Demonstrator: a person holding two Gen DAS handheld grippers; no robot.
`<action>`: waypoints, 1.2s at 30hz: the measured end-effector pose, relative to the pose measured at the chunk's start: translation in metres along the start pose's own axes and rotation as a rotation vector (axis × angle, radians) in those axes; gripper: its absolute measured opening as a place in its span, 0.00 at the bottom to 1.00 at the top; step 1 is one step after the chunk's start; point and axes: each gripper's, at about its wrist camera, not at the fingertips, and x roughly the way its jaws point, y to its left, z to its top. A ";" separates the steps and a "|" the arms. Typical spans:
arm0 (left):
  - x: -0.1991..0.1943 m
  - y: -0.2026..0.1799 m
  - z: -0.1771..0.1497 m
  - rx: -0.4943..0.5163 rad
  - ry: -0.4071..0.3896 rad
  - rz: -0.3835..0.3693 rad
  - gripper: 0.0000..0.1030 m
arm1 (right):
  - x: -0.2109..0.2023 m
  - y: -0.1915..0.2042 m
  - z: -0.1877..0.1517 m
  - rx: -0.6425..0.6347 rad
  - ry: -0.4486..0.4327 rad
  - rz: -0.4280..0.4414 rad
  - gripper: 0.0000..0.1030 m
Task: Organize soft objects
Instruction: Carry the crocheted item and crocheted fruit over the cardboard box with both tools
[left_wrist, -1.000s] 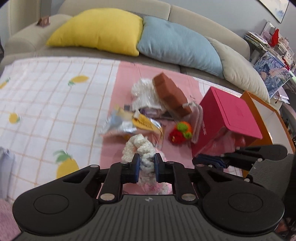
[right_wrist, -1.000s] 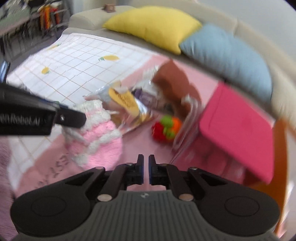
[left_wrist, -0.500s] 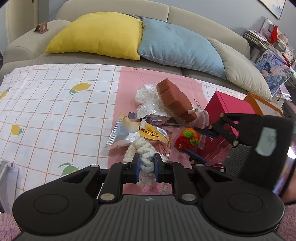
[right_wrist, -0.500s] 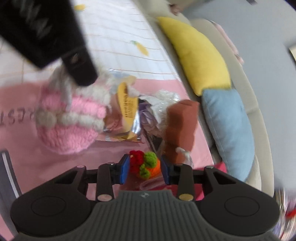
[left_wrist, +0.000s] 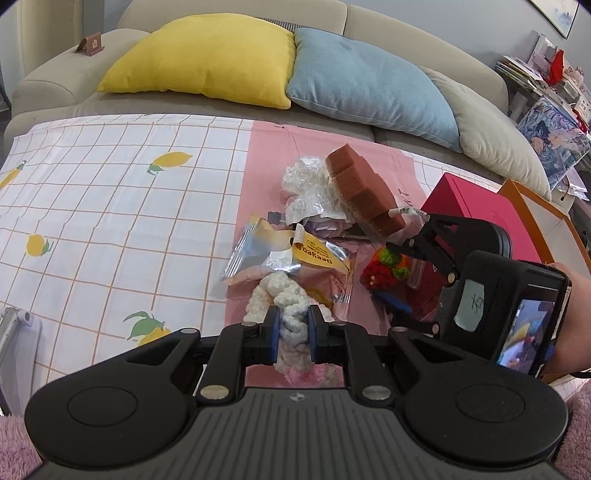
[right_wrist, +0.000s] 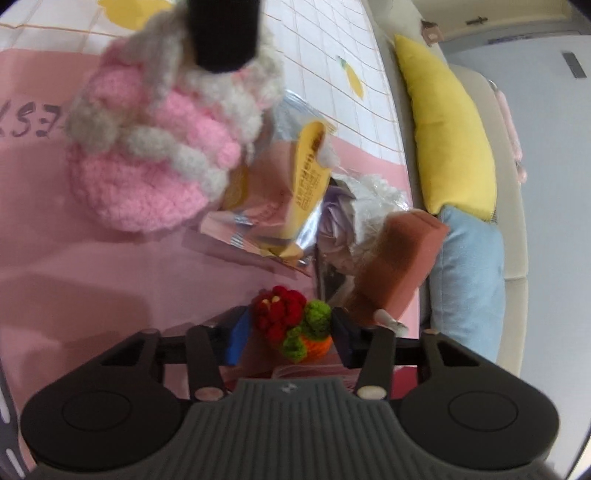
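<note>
The left gripper (left_wrist: 291, 334) is clamped on the white rim of a pink-and-white crocheted yarn pouch (right_wrist: 155, 147); what it holds cannot be seen. Just ahead of its fingers lies a crinkled yellow-and-silver foil snack packet (left_wrist: 295, 258). The right gripper (right_wrist: 290, 332) has its fingers spread around a small red, green and orange crocheted fruit toy (right_wrist: 291, 325), which sits between them on the pink cloth (right_wrist: 92, 280). Beyond them leans a brown sponge block (left_wrist: 364, 195), with a red box (left_wrist: 480, 210) to the right.

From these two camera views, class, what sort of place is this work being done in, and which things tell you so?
Most likely a home living room: a beige sofa with a yellow cushion and a blue cushion, and in front of it a table under a lemon-print cloth.
</note>
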 end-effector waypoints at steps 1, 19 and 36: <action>0.000 0.000 0.000 0.000 -0.001 -0.001 0.16 | 0.001 -0.002 0.000 0.009 0.002 0.003 0.40; -0.049 -0.022 -0.001 0.032 -0.086 -0.036 0.16 | -0.099 -0.055 -0.033 0.674 -0.135 0.156 0.39; -0.100 -0.128 0.045 0.262 -0.250 -0.239 0.16 | -0.184 -0.105 -0.179 1.393 -0.181 0.162 0.39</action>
